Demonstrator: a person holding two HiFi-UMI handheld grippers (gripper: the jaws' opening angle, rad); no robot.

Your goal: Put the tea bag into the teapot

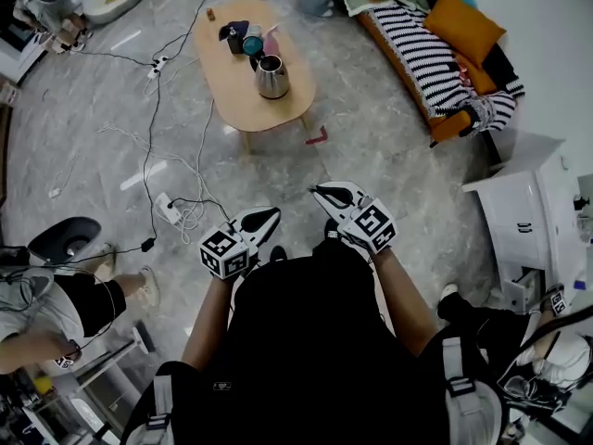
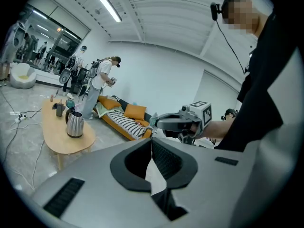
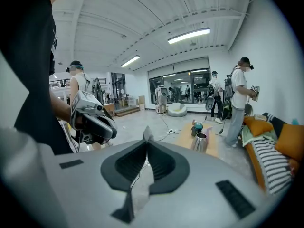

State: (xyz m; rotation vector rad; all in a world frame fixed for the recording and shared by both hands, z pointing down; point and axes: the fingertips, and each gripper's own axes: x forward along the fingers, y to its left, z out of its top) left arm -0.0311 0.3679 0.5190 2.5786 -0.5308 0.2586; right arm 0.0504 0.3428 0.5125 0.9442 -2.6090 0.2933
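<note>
I'm looking down on a grey marbled floor (image 1: pixel 389 156) with cables (image 1: pixel 153 109) trailing across it. A striped sofa (image 1: pixel 417 44) with orange cushions runs along the far right. Ahead of me stands a low oval wooden table (image 1: pixel 232 95), and all the containers are on it. The steel teapot (image 1: pixel 271 77) sits upright near the table's near end. From above its top reads as a dark circle, and I cannot tell whether a lid is on or whether anything is inside. Just behind it are a teal-topped container (image 1: pixel 252 44) and a dark cup (image 1: pixel 233 33), standing close together. They are too small in my views to show their contents.

Both grippers hang low in front of my body, well apart from the table and the teapot.

The right gripper (image 1: pixel 320 191) has its jaws pressed nearly together. A small pale sliver pokes up from between the tips, which I take to be the tea bag (image 3: pixel 147 133). From the left gripper view it shows as a pale, faintly green scrap pinched at the very end of the right gripper's jaws. So the tea bag is in the right gripper and not at the teapot.

The left gripper (image 1: pixel 271 215) has its jaws closed tip to tip with nothing caught between them. Only floor shows through the slot below the tips.
</note>
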